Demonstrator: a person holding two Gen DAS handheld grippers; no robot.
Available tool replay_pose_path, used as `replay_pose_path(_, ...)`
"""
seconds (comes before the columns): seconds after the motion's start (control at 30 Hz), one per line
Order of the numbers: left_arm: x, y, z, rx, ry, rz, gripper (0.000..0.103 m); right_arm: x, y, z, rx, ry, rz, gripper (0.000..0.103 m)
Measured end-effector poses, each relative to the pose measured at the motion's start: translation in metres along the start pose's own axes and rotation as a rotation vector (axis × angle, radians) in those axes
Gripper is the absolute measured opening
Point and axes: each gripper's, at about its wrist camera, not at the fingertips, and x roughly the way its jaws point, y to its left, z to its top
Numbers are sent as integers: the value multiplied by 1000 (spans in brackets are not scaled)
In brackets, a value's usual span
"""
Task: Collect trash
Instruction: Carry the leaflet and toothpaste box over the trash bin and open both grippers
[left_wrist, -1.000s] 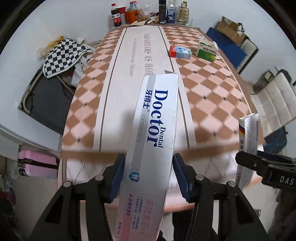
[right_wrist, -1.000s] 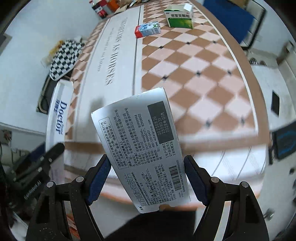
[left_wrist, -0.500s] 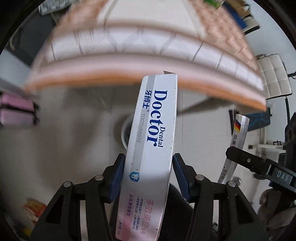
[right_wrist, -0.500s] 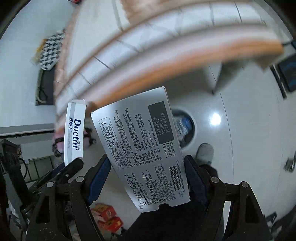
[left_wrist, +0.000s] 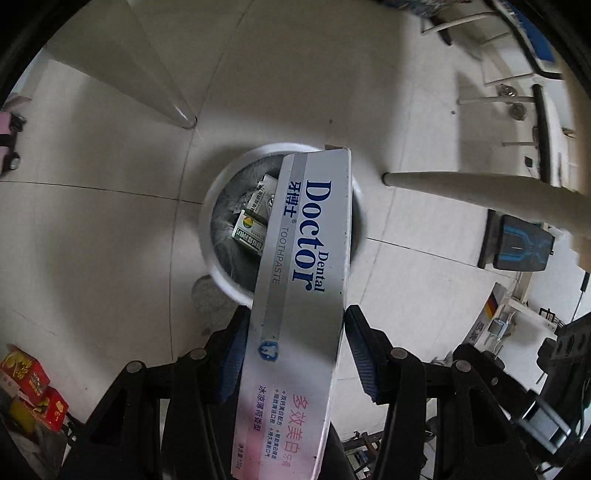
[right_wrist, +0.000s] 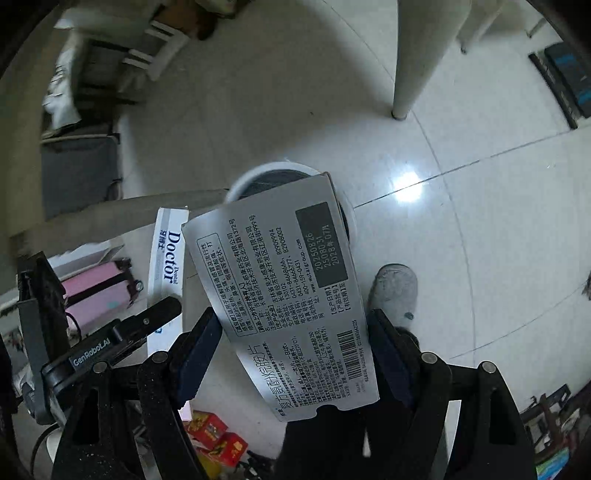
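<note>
Below you lies a pale tiled floor (left_wrist: 110, 229); on it stand a round white trash bin (left_wrist: 218, 266), table legs (right_wrist: 404, 74), red boxes (left_wrist: 33, 391) and a pink suitcase (right_wrist: 99, 291).

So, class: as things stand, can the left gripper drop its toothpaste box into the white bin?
Probably yes. The left gripper holds the toothpaste box pointing down over the open white bin, with nothing between them.
</note>
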Motion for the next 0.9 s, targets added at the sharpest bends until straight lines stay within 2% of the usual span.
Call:
replay_pose_path(0.1,31,6,20,-10,25,-4,49,50,-7,14,18,18,3,82)
replay_pose_path(0.23,48,13,34,-31,46,-34,51,92,-11,34,24,27,6,82)
replay_pose_path(0.3,47,18,33,-29,36,-33,62,111,-10,42,25,43,7,82)
replay_pose_path(0.33,44,18,32,-29,25,-28,82,120,-10,46,28,57,20,82)
replay_pose_path(0.37,41,22,29,-33,15,-23,95,129,-9,48,37,73,49,83)
replay_pose_path(0.4,37,26,25,-34,8,-20,97,134,-8,49,40,79,66,87)
replay_pose_path(0.47,28,30,19,-37,-4,1,97,140,-6,49,37,76,97,103)
replay_pose_path(0.6,8,32,5,-18,-77,74,97,128,-4,41,0,36,56,103)
replay_pose_path(0.73,-16,21,-17,48,-190,212,97,106,-3,30,-38,6,-5,103)
replay_pose_path(0.9,-37,14,-38,75,-205,241,97,69,7,11,-105,-41,-105,103)
